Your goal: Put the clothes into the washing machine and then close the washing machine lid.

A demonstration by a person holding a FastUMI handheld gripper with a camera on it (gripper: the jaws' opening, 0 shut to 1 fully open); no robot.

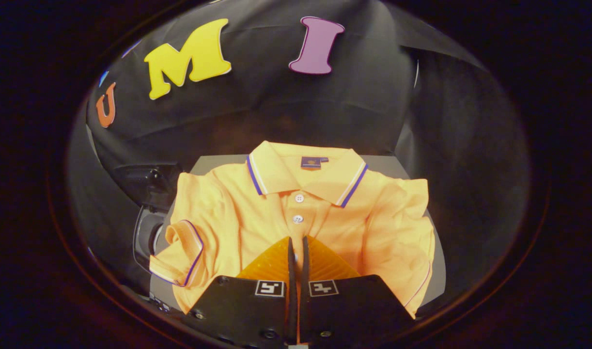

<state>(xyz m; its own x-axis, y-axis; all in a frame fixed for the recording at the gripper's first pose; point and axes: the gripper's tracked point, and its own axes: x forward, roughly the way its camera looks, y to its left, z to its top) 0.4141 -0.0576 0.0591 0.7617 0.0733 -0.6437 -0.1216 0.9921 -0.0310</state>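
The tool (297, 242) is pinched nearly closed on the orange polo shirt's (257, 203) front placket.

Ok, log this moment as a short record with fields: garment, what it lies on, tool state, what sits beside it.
garment: orange polo shirt, collar striped at its edge, two buttons showing, one sleeve folded over
support: grey flat surface, its edges showing past the collar
tool: tool over the shirt's front just below the buttons, fingers nearly together with a thin gap; whether they pinch cloth cannot be told
beside shirt: dark machine part with a curved rim, next to the folded sleeve
task progress: shirt not yet in the washing machine
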